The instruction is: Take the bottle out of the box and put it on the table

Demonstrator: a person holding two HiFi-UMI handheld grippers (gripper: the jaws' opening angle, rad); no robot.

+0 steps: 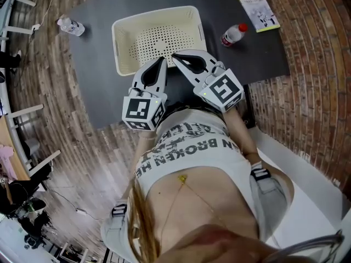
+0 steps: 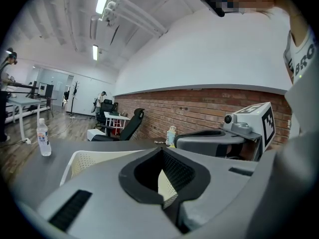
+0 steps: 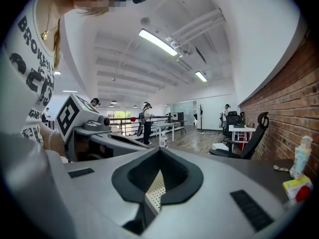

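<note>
A clear bottle with a red cap (image 1: 234, 34) lies on the dark table (image 1: 98, 64), just right of the cream perforated box (image 1: 189, 15). I see nothing inside the box. My left gripper (image 1: 163, 61) and right gripper (image 1: 175, 57) hang side by side over the box's near rim, tips almost touching each other. Both are shut with nothing between the jaws. In the left gripper view the shut tips (image 2: 162, 148) point over the box (image 2: 84, 159). In the right gripper view the shut tips (image 3: 160, 148) do the same, and the red cap (image 3: 302, 193) shows far right.
A second clear bottle (image 1: 71, 26) lies near the table's left edge and shows again as bottle (image 2: 44, 137). A yellow-edged booklet (image 1: 258, 10) lies at the far right. A brick wall runs along the right, with office chairs (image 3: 251, 133) and people further back.
</note>
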